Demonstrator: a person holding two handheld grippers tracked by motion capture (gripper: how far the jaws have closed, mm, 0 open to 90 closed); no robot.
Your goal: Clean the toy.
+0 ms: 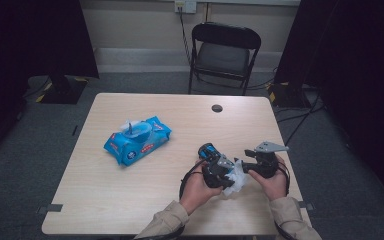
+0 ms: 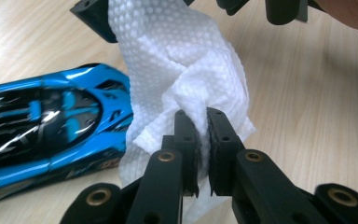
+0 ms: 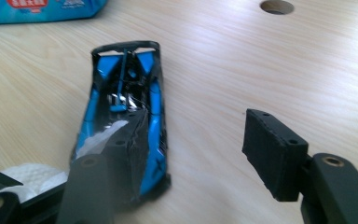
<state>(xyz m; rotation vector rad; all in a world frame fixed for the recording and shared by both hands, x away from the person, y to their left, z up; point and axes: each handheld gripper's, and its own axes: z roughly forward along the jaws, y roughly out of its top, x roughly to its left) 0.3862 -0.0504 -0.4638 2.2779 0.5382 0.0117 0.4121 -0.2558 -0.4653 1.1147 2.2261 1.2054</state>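
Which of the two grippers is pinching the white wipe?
The left gripper: its fingers are clamped on the white textured wipe, while the right gripper stands open with nothing between its fingers.

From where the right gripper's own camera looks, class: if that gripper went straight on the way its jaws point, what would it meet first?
Probably the blue toy car, lying on the table just ahead of the right gripper and partly behind its left jaw. Between the open jaws shows bare wood, so depth is uncertain; the car could pass just to the side.
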